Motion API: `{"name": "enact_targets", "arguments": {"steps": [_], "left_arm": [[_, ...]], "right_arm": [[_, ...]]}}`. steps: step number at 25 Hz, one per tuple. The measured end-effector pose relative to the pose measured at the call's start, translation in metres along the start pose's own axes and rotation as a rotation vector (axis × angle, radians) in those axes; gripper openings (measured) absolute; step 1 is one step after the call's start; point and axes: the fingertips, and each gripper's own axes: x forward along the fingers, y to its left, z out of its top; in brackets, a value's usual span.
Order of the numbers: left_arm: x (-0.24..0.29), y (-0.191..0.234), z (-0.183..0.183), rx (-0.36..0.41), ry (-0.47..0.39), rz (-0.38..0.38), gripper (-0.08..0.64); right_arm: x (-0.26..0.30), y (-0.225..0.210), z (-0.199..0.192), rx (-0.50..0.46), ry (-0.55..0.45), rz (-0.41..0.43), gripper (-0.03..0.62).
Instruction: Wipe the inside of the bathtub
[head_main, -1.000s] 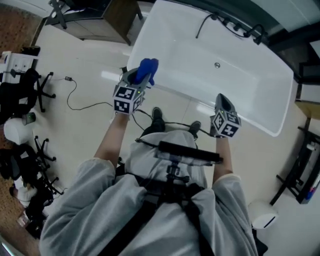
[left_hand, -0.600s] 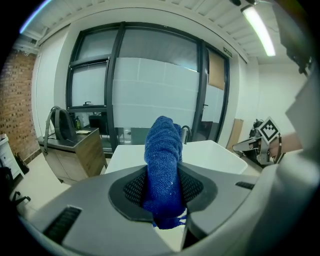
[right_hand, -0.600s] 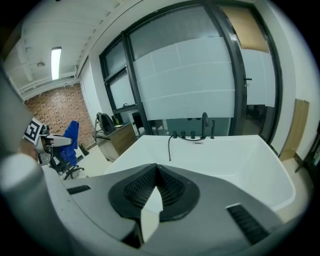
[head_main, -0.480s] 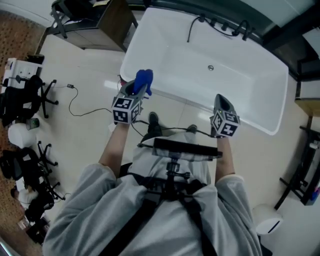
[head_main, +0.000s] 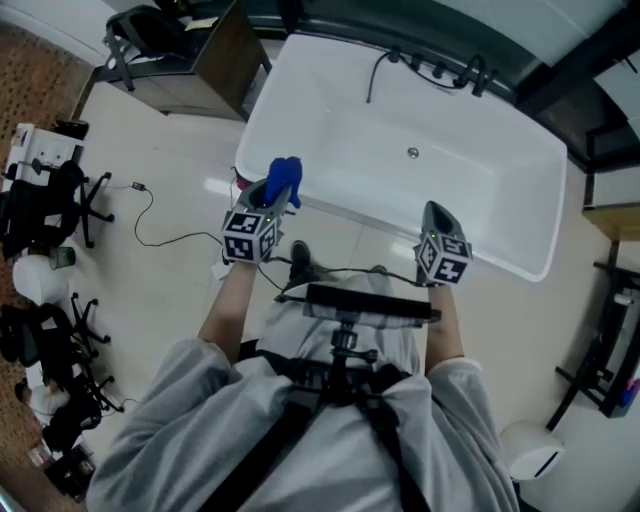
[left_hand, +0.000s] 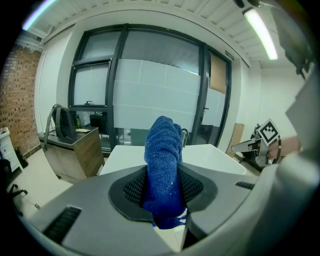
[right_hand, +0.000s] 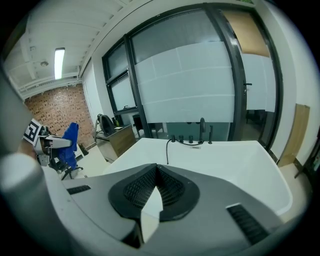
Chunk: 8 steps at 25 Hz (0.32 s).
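White bathtub (head_main: 480, 190) sits on a pale glossy floor (head_main: 160, 270), with black taps (head_main: 440, 72) on its far rim and a wooden cabinet (head_main: 225, 60) off its left end. The left hand-held gripper (head_main: 268, 192) is clamped on a blue cloth (head_main: 285, 178), up by the tub's near-left edge. The right hand-held gripper (head_main: 436, 214) is closed on nothing, near the front rim. There's a brick wall (right_hand: 50, 107) on one side and frosted windows (right_hand: 190, 85) behind.

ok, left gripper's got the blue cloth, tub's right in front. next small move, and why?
Probably ease the left gripper forward and down over the near rim until the blue cloth meets the inner wall of the bathtub. That gripper is shut on the cloth, which sticks out past its jaws, but it hangs in the air short of the tub's inside. The right gripper is shut and empty.
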Motion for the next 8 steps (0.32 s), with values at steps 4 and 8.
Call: {"name": "enact_targets", "arguments": {"steps": [4,8], "left_arm": [[-0.0022,-0.0036,-0.0037,0.002,0.003,-0.006,0.126],[-0.0030,-0.0046,-0.0064,0.004,0.009,-0.012,0.126]], "right_arm": [[-0.0006,0.0023,-0.0006,0.002,-0.003,0.007,0.008],[0.0014,0.0052,-0.0022,0.005,-0.001,0.012,0.008]]}}
